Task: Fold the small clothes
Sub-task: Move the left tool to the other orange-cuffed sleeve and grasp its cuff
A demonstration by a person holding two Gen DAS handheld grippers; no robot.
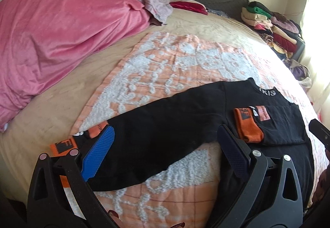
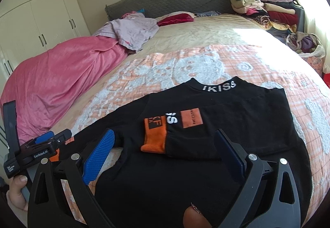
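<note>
The bed [image 2: 206,28] carries a black sweater [image 2: 206,166] spread on its orange blanket [image 1: 175,59]. Only the left view shows its outstretched sleeve cuff [image 1: 61,145]. Left claw [image 1: 165,149] and right claw [image 2: 165,151] both gape, empty.

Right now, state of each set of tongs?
Left tongs: open, nothing held, straddling the outstretched sleeve of the black top.
Right tongs: open, nothing held, over the folded-in sleeve's orange cuff.
</note>
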